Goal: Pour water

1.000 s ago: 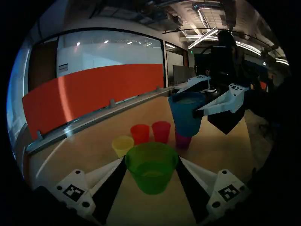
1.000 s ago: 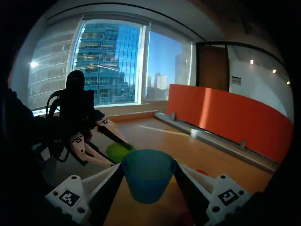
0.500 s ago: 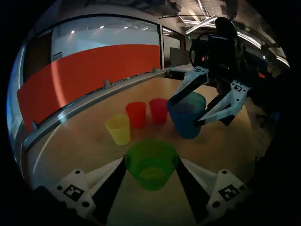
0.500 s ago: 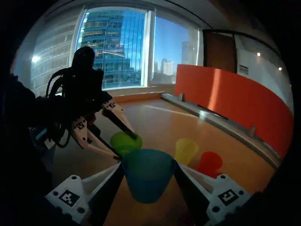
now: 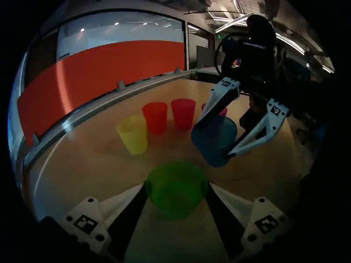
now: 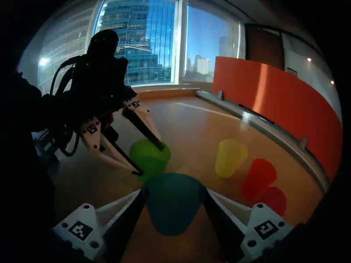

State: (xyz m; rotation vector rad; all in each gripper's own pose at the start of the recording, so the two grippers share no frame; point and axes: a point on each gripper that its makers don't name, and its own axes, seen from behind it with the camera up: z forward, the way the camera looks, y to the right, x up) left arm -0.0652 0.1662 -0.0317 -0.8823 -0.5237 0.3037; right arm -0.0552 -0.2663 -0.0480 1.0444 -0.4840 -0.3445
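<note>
**Spill risk between two held cups**

Your left gripper (image 5: 176, 187) pinches the green cup (image 5: 176, 197); a misaimed tilt puts water on the table (image 5: 83, 175). Just beyond, your right gripper (image 5: 214, 141) clamps the blue cup (image 5: 216, 133), and the rims could knock. Farther off, a wide swing could topple the yellow cup (image 5: 132, 134) and the red cups (image 5: 155, 117).

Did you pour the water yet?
Picking up looks done: the left tool holds the green cup and the right tool holds the blue cup, close together. I see no water flowing between them, so the pour itself is left.
</note>
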